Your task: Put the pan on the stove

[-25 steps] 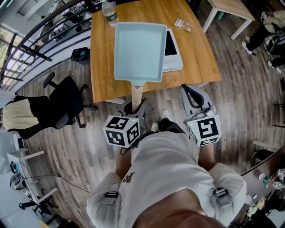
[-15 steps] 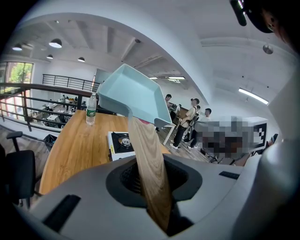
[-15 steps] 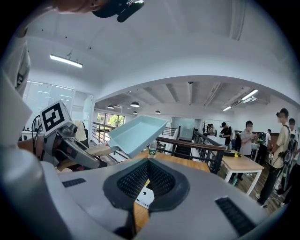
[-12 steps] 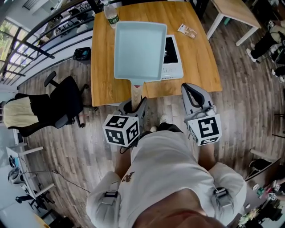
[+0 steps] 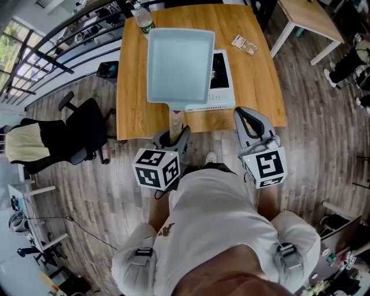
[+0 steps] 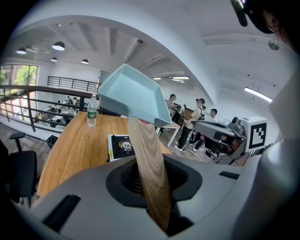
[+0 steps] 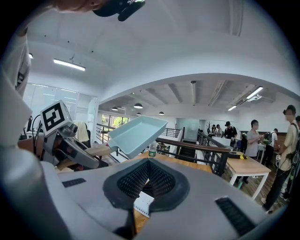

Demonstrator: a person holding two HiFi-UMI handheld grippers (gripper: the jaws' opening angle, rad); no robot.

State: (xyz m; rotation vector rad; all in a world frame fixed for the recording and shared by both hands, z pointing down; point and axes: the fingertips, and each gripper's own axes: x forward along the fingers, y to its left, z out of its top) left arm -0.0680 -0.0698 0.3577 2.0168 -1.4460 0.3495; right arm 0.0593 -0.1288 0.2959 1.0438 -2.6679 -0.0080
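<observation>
Left gripper [image 5: 173,137] pinching the pan [image 5: 178,58] by its wooden handle [image 5: 177,119], long axis pointing back at me. Pan is airborne over the table [image 5: 133,87]; stove [image 5: 222,81] sits below, offset right (partly overlapped). Right gripper [image 5: 250,124] pressed together, empty.

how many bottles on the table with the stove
1: a water bottle at the far left corner of the table, beyond the held pan. The pan may hide others.

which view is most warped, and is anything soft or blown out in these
Head view: the floorboards bend towards the edges, the light is even, the pan is sharp. Left gripper view: heaviest fisheye, black corners, the wooden handle a bit soft close to the lens. Right gripper view: same warp, the ceiling light blown out.
</observation>
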